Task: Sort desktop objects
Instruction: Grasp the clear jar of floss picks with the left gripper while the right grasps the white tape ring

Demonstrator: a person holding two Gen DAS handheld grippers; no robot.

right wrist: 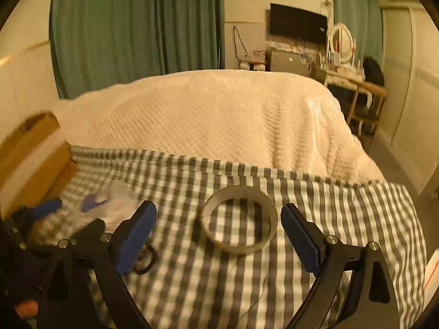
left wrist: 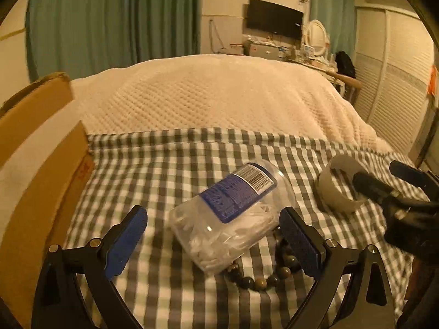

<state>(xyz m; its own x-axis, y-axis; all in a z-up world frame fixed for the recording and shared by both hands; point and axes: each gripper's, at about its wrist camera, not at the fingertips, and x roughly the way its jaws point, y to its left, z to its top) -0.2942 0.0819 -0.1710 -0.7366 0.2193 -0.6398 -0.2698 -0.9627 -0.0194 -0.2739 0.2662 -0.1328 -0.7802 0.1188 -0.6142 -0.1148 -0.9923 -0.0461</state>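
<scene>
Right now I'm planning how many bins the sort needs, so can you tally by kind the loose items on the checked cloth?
Clear plastic jar with a blue label, lying on its side: 1
White tape roll: 1
Dark round-bead bracelet: 1
Total: 3
The brown cardboard box at the cloth's edge is not counted.

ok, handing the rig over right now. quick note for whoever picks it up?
Left gripper: open, jaws either side of the clear plastic jar, which lies on its side on the checked cloth; the pads are not pressing on it.
Right gripper: open, with the tape roll lying flat between its jaws, not gripped.
A bead bracelet lies just in front of the jar, partly under it.
The cardboard box sits at the cloth's left edge.
Done: nothing visibly sorted yet.
Left: jar, tape roll and bracelet all need picking up; the box is the likely drop spot.
</scene>
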